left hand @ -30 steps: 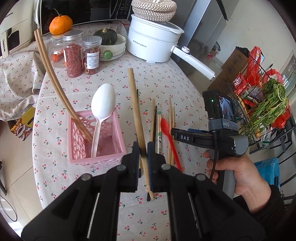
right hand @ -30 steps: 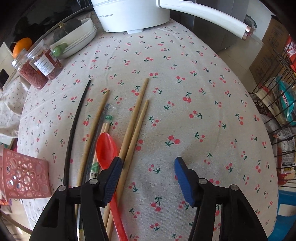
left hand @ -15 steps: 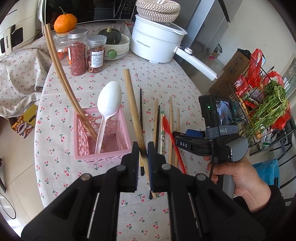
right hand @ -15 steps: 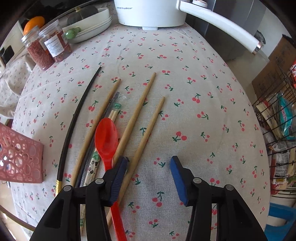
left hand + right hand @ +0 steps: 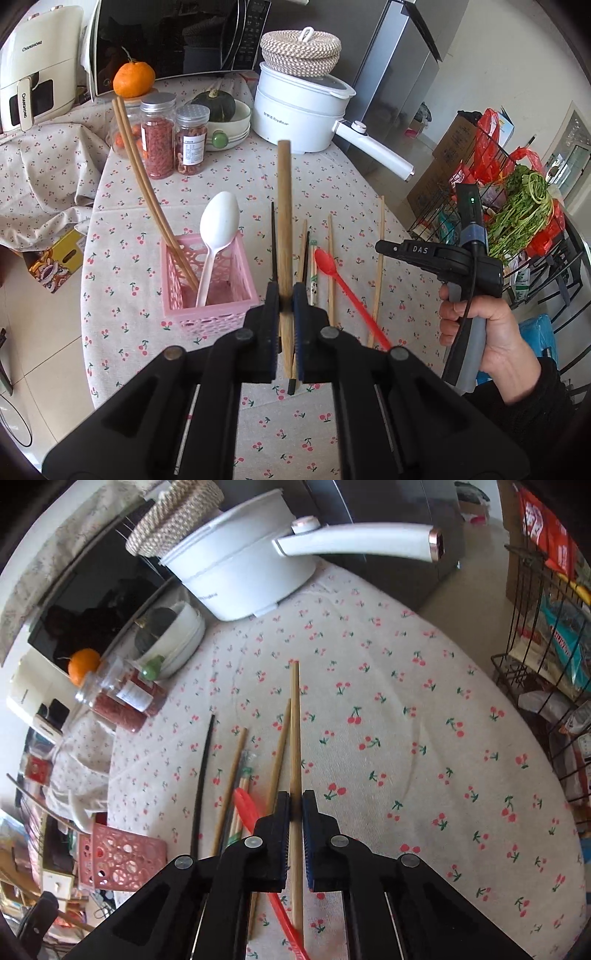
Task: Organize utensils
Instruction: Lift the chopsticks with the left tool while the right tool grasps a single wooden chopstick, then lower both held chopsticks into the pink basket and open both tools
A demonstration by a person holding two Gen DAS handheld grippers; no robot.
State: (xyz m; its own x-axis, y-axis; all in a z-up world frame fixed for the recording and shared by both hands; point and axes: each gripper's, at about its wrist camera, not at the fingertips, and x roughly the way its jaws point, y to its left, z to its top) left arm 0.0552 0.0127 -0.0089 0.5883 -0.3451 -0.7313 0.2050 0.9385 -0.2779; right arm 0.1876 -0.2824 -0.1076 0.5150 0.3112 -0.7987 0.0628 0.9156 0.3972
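Observation:
My left gripper [image 5: 286, 295] is shut on a thick wooden chopstick [image 5: 284, 206], which stands nearly upright just right of the pink basket [image 5: 221, 314]. The basket holds a white spoon [image 5: 219, 221] and two long wooden chopsticks [image 5: 147, 184]. My right gripper [image 5: 295, 801] is closing tight on a pale chopstick [image 5: 294, 720], with its pads pressed against it. Left of it on the cloth lie a red spoon [image 5: 245, 806], a black chopstick [image 5: 203, 775] and several more wooden chopsticks [image 5: 231, 786]. In the left wrist view a hand holds the right gripper [image 5: 380, 246] at the right of the table.
At the back of the table stand a white electric pot [image 5: 299, 110] with a long handle [image 5: 373, 151], spice jars [image 5: 157, 140], an orange [image 5: 133, 79] and a bowl [image 5: 229, 133] with a squash. A wire rack [image 5: 458, 192] of greens and packets stands off the table's right edge.
My right gripper went from open over the table to shut on the pale chopstick, then rose and rolled. My left gripper rose slightly and its chopstick now stands more upright.

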